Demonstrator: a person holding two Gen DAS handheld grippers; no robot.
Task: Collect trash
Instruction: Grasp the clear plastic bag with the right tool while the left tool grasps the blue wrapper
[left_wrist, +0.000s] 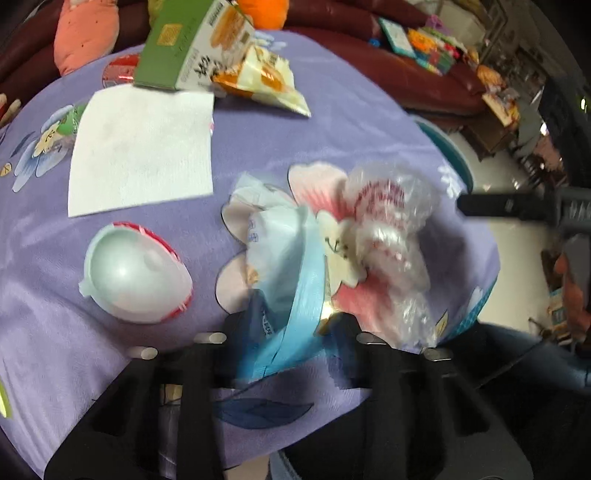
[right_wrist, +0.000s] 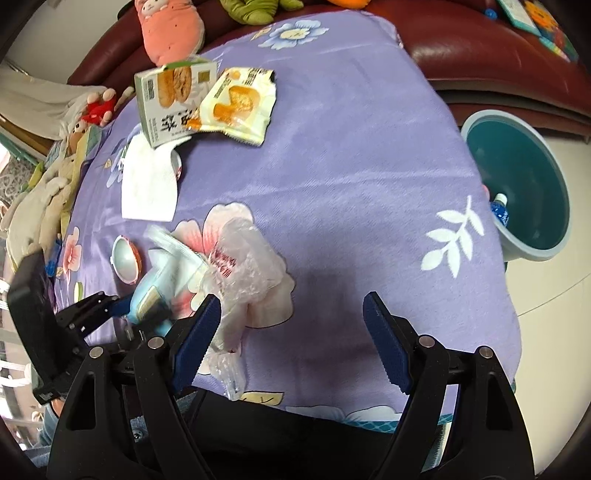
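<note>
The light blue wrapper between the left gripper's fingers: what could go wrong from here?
1. The light blue wrapper looks pinched only at one end by the left gripper, so it may slip out.
2. The clear plastic bag lies against it and may drag along.
3. The teal bin stands past the table edge, so a short release could drop the wrapper on the floor.

Both claws are matte black plastic frames with triangular cut-outs and silver round pins at the joints. The right claw (right_wrist: 291, 332) carries dark blue ribbed pads (right_wrist: 386, 343) (saw-toothed along the edge); the left claw's (left_wrist: 291, 332) pads look blue too, though blurred.
</note>
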